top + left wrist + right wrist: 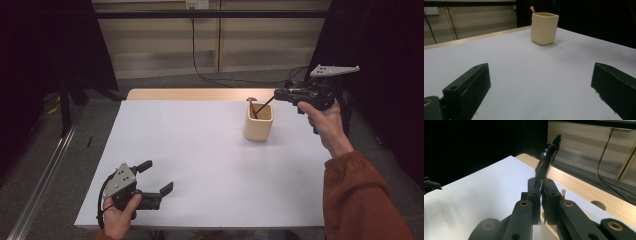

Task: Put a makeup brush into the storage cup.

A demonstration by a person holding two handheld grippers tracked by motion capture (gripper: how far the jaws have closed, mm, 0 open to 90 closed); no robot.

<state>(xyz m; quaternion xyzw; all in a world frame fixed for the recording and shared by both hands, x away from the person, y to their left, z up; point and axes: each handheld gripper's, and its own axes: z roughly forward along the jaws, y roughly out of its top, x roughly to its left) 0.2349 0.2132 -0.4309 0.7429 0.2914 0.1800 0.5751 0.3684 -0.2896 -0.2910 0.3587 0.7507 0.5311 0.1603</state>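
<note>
A cream square cup [258,122] stands at the far right of the white table [200,165], with a wooden spoon [251,99] sticking out of it. My right gripper [276,95] hovers just right of and above the cup, shut on a thin black fork-like utensil [264,106] that slants down into the cup's mouth. In the right gripper view the jaws [541,187] pinch the black utensil [547,160], its tined end pointing away. My left gripper [157,176] rests open near the front left edge, nothing between its fingers. From there the cup [544,28] stands far off.
A bare wooden strip [190,94] runs along the table's far edge. A black cable [200,75] lies on the floor beyond it. Dark curtains hang on both sides, and a metal rail [45,175] runs along the floor at the left.
</note>
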